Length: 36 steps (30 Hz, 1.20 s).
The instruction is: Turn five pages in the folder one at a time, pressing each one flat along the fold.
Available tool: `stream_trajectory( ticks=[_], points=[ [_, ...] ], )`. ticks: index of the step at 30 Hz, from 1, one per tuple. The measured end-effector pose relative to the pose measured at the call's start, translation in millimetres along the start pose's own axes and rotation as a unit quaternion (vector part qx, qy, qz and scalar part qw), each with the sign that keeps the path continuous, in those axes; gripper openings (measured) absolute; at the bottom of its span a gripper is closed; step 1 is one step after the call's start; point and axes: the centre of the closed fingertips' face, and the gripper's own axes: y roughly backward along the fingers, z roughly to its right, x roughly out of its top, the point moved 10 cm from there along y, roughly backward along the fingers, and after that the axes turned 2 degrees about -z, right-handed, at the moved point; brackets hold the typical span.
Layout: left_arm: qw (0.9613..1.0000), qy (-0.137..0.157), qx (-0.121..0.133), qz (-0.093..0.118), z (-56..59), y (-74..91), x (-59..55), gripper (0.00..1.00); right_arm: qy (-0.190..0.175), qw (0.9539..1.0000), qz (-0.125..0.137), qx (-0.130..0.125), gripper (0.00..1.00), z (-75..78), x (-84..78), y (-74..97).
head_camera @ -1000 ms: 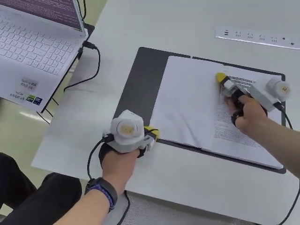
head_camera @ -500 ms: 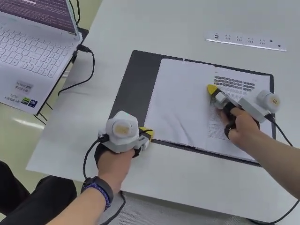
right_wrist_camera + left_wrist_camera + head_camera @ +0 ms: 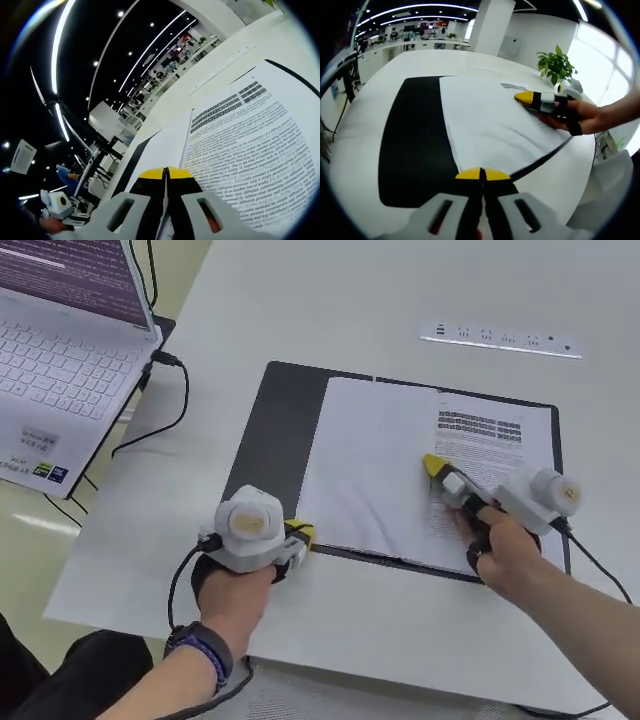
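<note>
The black folder (image 3: 275, 430) lies open on the white table, with blank turned pages (image 3: 365, 465) on the left and a printed page (image 3: 495, 455) on the right. My right gripper (image 3: 432, 466) is shut, its yellow tips resting on the fold between the pages. In the right gripper view the shut tips (image 3: 166, 174) sit by the printed page (image 3: 240, 150). My left gripper (image 3: 300, 533) is shut at the folder's near edge, tips (image 3: 482, 174) on the black cover (image 3: 412, 145). The right gripper (image 3: 524, 97) shows on the pages (image 3: 485, 122).
An open laptop (image 3: 60, 370) stands at the far left with a cable (image 3: 170, 400) running toward the folder. A white power strip (image 3: 500, 340) lies at the table's back. A potted plant (image 3: 555, 65) stands beyond the folder in the left gripper view.
My right gripper has slid along the fold toward me, down the pages. The left gripper has stayed at the folder's near edge. The head camera has shifted.
</note>
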Motion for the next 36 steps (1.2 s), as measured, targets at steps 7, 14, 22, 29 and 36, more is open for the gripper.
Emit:
stream_trajectory(
  ticks=[7,14,22,29,36],
  points=[
    [1.0,0.001,-0.001,0.002,0.0,0.4,-0.5,0.0,0.009,0.9998,-0.018,0.008,0.0,-4.9,-14.8,15.7],
    [1.0,0.004,0.002,0.003,0.7,0.5,-0.7,0.0,0.011,0.9995,-0.028,0.01,0.0,-0.7,-24.3,27.6],
    [1.0,0.001,0.004,0.004,1.6,0.2,-1.4,0.0,0.015,0.9988,-0.044,0.015,0.0,-0.8,-41.9,46.1],
    [0.9999,-0.002,0.006,0.008,2.3,0.2,-2.6,0.0,0.025,0.9978,-0.058,0.018,0.0,-3.6,-55.8,58.6],
    [0.9999,0.001,0.005,0.011,1.6,-0.2,-3.0,0.0,0.014,0.998,-0.06,0.016,0.0,-8.9,-74.6,75.3]
  ],
)
